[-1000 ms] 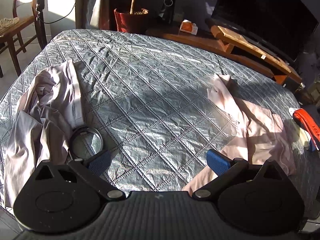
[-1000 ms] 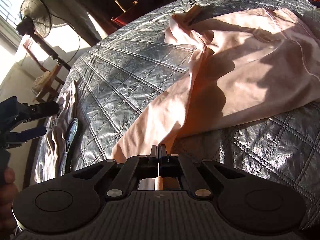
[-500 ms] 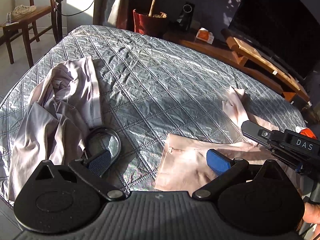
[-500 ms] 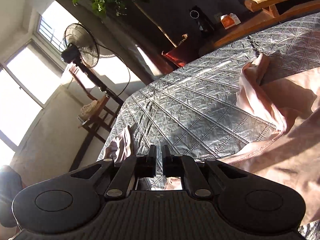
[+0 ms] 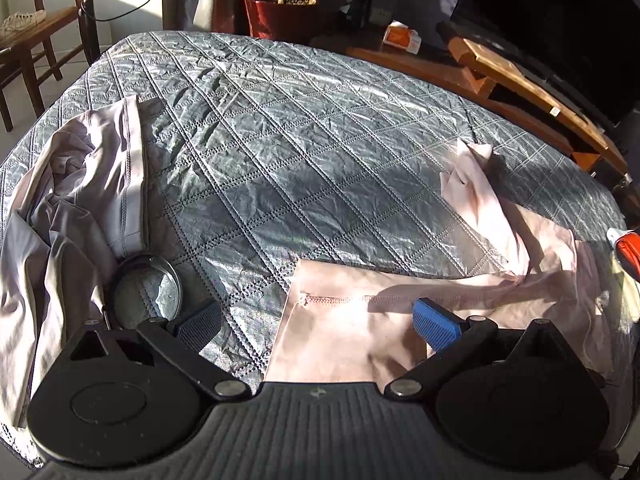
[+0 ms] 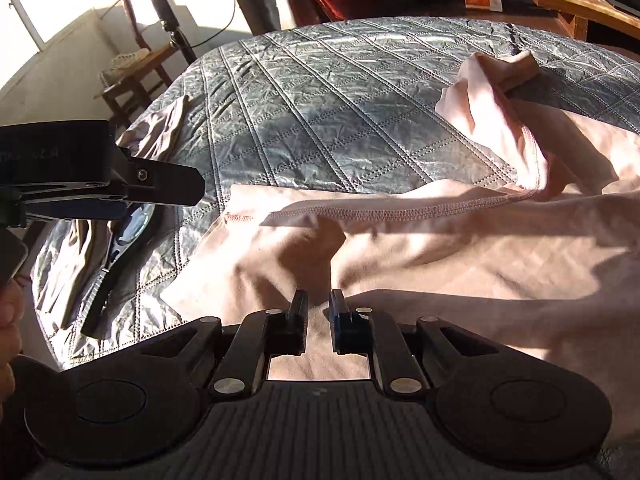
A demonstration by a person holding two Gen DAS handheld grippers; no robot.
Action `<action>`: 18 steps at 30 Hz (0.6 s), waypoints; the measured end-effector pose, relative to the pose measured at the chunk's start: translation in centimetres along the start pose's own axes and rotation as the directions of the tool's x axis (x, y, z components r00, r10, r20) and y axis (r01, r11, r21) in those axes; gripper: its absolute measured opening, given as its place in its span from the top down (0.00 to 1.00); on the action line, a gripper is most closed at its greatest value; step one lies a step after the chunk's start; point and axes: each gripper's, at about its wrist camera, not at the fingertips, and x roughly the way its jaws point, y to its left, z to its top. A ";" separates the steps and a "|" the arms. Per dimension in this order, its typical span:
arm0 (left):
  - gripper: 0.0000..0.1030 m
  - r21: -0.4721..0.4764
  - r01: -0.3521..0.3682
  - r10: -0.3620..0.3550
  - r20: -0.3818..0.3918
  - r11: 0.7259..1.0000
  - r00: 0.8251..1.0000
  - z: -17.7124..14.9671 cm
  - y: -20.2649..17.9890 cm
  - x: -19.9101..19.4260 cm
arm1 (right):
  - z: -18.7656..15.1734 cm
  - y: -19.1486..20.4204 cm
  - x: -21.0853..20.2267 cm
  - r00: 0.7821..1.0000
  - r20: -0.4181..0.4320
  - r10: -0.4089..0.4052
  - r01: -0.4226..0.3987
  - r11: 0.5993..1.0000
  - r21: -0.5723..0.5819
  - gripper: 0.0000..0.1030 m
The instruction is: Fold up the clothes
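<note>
The pink garment [image 5: 360, 344] lies spread across the lower right, ready for folding. The left gripper [image 5: 316, 324] hovers wide open; the right gripper [image 6: 318, 312] hangs slightly parted, gripping nothing.

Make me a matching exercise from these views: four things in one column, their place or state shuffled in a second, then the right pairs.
Things
1. pink garment
2. grey garment
3. magnifying glass
4. left gripper

Places or states
A. crumpled at the quilt's left edge
B. wide open, nothing between its fingers
C. spread flat on the quilt's near right part
D. lying beside the grey cloth, near the left finger pad

Pairs: 1-C, 2-A, 3-D, 4-B
</note>
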 end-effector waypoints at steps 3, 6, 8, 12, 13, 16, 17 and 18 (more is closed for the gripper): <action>0.01 0.021 -0.018 0.019 -0.026 1.000 1.000 -0.2 -0.7 1.6 | -0.3 -2.2 -2.7 0.998 0.051 0.032 -0.036 0.996 0.076 0.81; 0.01 0.045 -0.025 0.027 -0.040 0.999 0.999 -0.4 -1.4 2.9 | 1.7 -5.2 -5.1 0.989 0.148 -0.007 -0.016 0.988 0.154 0.75; 0.01 0.056 -0.028 0.031 -0.045 0.998 0.999 -0.5 -1.7 3.8 | 4.8 -7.7 -5.7 0.982 0.179 -0.062 0.024 0.978 0.209 0.73; 0.01 0.072 -0.048 0.051 -0.042 0.996 0.998 -0.7 -1.6 4.6 | 11.6 -11.8 -4.8 0.978 0.196 -0.077 0.018 0.958 0.285 0.22; 0.01 0.074 -0.055 0.058 -0.039 0.996 0.998 -0.8 -1.5 4.7 | 13.1 -12.4 -4.2 0.974 0.216 -0.069 0.005 0.959 0.282 0.22; 0.01 0.083 -0.076 0.079 -0.031 0.994 0.996 -1.1 -1.1 5.0 | 16.4 -14.0 -2.2 0.971 0.225 -0.076 0.008 0.958 0.287 0.46; 0.01 0.080 -0.079 0.082 -0.030 0.994 0.996 -1.1 -0.9 5.0 | 17.3 -14.7 -1.3 0.974 0.211 -0.086 0.020 0.955 0.296 0.58; 0.01 0.076 -0.077 0.079 -0.029 0.994 0.996 -1.0 -0.8 4.9 | 18.1 -15.3 -0.4 0.976 0.198 -0.096 0.032 0.952 0.305 0.63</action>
